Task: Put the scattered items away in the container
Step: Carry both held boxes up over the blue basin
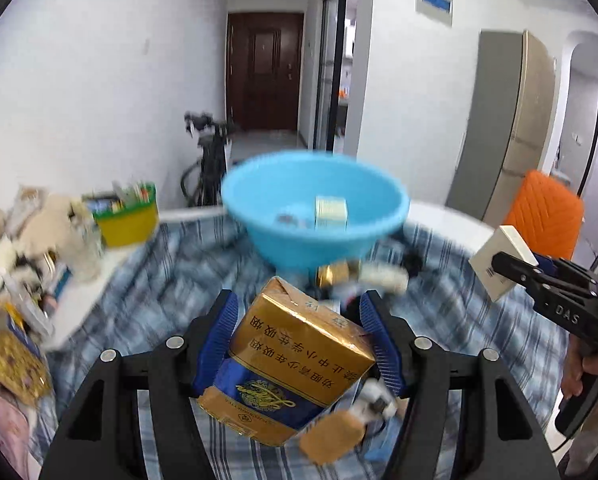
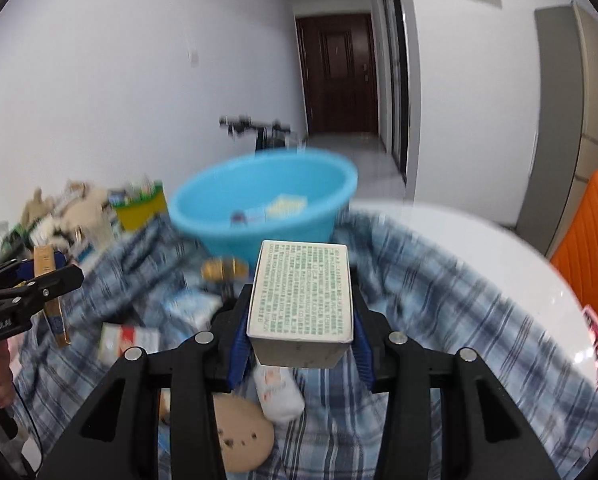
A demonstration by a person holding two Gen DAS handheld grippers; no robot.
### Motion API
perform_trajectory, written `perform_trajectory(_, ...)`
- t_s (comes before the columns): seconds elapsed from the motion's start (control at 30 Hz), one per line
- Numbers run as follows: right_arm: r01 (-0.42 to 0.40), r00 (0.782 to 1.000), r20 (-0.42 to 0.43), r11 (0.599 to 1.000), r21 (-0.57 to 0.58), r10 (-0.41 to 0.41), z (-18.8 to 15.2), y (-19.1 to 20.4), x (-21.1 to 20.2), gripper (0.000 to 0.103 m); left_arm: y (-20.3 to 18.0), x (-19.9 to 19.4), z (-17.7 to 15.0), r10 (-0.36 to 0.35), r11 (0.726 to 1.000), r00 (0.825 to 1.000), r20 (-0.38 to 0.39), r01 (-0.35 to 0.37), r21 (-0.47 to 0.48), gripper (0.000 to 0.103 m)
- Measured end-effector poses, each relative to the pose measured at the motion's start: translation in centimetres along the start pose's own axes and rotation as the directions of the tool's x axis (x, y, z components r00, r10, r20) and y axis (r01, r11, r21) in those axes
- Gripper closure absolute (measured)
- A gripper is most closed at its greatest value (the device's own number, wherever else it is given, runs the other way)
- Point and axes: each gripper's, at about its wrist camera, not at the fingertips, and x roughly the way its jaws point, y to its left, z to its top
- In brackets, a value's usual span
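Landmark: blue basin [image 1: 315, 216], standing on a desk [image 2: 479, 248] with a white top, mostly covered by a blue-and-white plaid cloth [image 2: 439, 320]. Inside the basin lie a pale yellow box [image 1: 331, 210] and some smaller items too blurred to identify.

Left hand-held gripper [image 1: 299, 344]: clenched on a gold and blue pack [image 1: 291, 360], held tilted above the cloth on the near side of the basin. Right hand-held gripper [image 2: 299, 344]: clenched on a white box with green print [image 2: 303, 300], also on the near side of the basin and raised off the cloth.

Scattered items on the cloth in front of the basin: a small gold pack [image 2: 224, 269], a red and white pack [image 2: 129, 340], a white tube [image 2: 279, 394], a round tan disc [image 2: 241, 436]. All are blurred.

To the left of the basin: a yellow and green tub [image 1: 129, 220] holding papers or cards, then a heap of pale soft things [image 1: 51, 224] at the desk edge.

Room beyond the basin: white walls, a hallway ending at a dark brown door [image 1: 265, 70], a bicycle [image 1: 209, 152] against the left wall. To the right of the basin: an orange chair [image 1: 547, 216] and a tall grey cabinet [image 1: 511, 120].
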Motion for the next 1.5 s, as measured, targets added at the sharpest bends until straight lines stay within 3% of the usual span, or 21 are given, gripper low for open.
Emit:
perform_trajectory(0.23,0.003,0.988,0.155,1.000,-0.016,0.000,2.4,0.5,-5.8,0.061,-0.7,-4.4,1.8,0.002,0.999,0.994,0.107,-0.006,0.032,0.037)
perform_trajectory(0.6,-0.033,0.988,0.147,0.999,-0.032,0.037,1.3,1.4,-7.0,0.061,-1.2,-5.4,1.1,0.010,0.999,0.994,0.112,-0.015,0.041,0.037)
perform_trajectory(0.73,-0.023,0.987,0.157,0.999,-0.034,0.028,2.0,1.3,-6.5,0.061,-1.1,-4.2,2.5,0.004,0.999,0.992,0.128,-0.008,0.034,0.037)
perform_trajectory(0.87,-0.016,0.982,0.188,0.999,-0.037,0.023,4.2,1.1,-5.1,0.061,-0.1,-2.6,4.9,-0.047,0.999,0.986,0.159,0.051,-0.019,0.037)
perform_trajectory(1.03,-0.022,0.982,0.186,0.999,-0.035,0.029,7.5,0.7,-2.2,0.061,-0.4,0.8,8.6,-0.060,0.998,0.981,0.186,0.060,0.010,0.037)
perform_trajectory(1.1,-0.006,0.990,0.140,0.997,-0.072,0.017,9.1,1.0,0.2,0.061,-0.9,3.1,10.2,-0.031,0.999,0.981,0.193,0.026,0.033,0.037)
perform_trajectory(1.17,0.043,0.993,0.113,0.995,-0.091,-0.033,10.4,1.3,2.2,0.061,-1.3,6.2,12.1,-0.035,0.998,0.986,0.164,0.027,0.049,0.037)
perform_trajectory(1.27,0.051,0.996,0.085,0.992,-0.117,-0.041,12.6,1.5,5.3,0.061,-1.3,10.3,14.6,0.004,0.999,0.992,0.129,-0.009,0.037,0.037)
perform_trajectory(1.43,0.059,0.995,0.090,0.991,-0.124,-0.048,16.5,1.3,9.7,0.061,-0.8,16.3,18.5,-0.040,0.999,0.995,0.094,0.041,0.000,0.037)
perform_trajectory(1.5,0.094,0.992,0.092,0.988,-0.124,-0.083,17.6,1.2,11.6,0.061,-0.9,19.5,20.1,0.028,0.999,0.999,0.033,-0.029,0.028,0.037)
